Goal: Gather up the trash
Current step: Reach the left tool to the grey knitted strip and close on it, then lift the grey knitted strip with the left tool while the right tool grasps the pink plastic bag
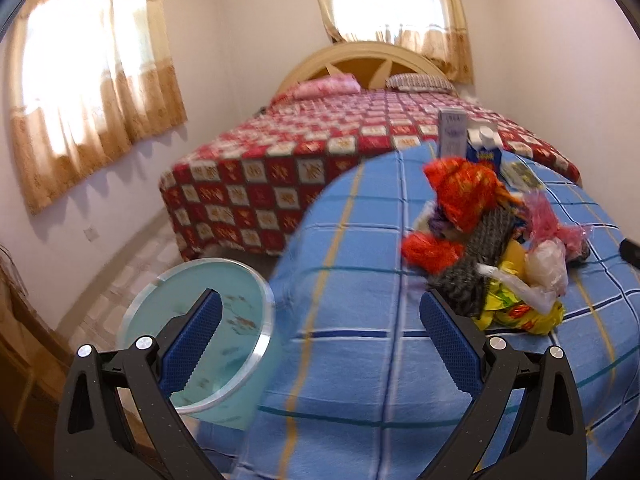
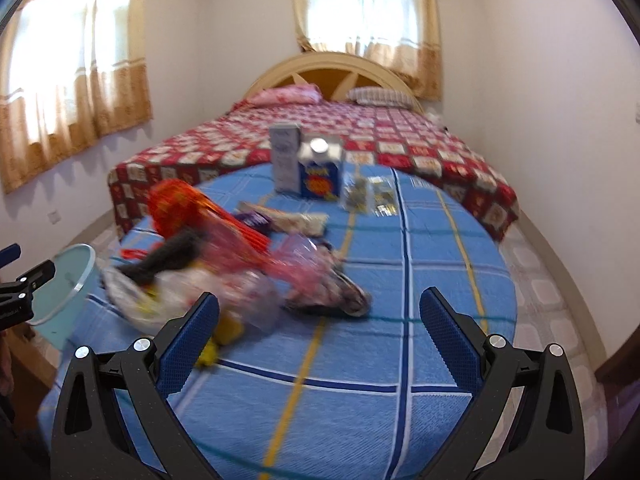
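A heap of crumpled plastic wrappers [image 2: 208, 264] lies on the blue checked desk [image 2: 400, 320] — 2 cartons [image 2: 308, 164] behind it, pale round plastic bin [image 2: 66, 288] left, bed [image 2: 400, 136] beyond.

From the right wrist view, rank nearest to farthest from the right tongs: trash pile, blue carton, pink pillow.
1. Trash pile, just ahead-left of the right tongs.
2. Blue carton, upright mid-table.
3. Pink pillow, at the headboard.

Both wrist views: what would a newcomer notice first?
The bright trash pile of orange, pink and yellow wrappers, heaped on the blue checked cloth. Left of the cloth, lower down, stands a pale teal bin. Behind, two cartons stand upright at the cloth's far edge, before the red bed. Both grippers are open and empty.
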Available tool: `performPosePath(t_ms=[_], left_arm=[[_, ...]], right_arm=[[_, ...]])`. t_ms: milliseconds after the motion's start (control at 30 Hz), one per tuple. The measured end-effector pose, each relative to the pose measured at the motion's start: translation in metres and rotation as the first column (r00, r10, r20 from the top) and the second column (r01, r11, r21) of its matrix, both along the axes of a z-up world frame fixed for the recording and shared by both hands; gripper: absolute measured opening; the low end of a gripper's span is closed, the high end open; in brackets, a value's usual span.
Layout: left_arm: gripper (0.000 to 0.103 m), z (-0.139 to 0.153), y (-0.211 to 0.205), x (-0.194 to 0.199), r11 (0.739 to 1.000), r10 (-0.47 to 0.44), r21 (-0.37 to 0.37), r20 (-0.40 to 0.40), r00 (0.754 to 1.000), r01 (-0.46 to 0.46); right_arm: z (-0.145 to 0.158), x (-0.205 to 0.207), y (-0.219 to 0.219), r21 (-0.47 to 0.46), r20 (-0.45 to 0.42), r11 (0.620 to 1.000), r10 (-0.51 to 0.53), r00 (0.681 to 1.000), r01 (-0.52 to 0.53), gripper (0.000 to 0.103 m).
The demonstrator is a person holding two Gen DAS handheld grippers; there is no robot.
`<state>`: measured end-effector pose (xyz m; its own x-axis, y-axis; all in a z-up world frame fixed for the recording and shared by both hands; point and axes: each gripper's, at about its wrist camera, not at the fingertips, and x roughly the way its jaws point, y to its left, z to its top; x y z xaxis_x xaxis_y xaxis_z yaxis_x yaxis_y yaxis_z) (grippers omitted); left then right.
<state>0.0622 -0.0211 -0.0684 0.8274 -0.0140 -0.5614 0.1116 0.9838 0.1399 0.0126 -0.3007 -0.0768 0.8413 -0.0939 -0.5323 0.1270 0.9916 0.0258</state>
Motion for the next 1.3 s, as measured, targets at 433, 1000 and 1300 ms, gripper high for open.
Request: performPosePath(t_ms=[433,1000,1300], left_arm=[[0.092,-0.036,-0.057,0.030,0.991,-0.128,-0.038,-0.057,0.990,0.126],[0.007,-0.011,-0.034,0.013,0.963,-0.247,-0.122,-0.042,0.968,0.241],[0.007,0.005,-0.005,0.000,0.981,-0.184,-0.066,-0.012,0.983,0.183]], right_arm=[[-0.034,0.015,-0.042,0.047,-0.034,0.995,-0.084,0.996,0.085,0.098],[-0.013,0.032,-0.043,0.091,0.023,0.996,-0.026,0.999,0.024,0.097],[-0.016,0.061,-0.025,0.085,-0.022,0.995,0.056,0.998,-0.054,0.080]])
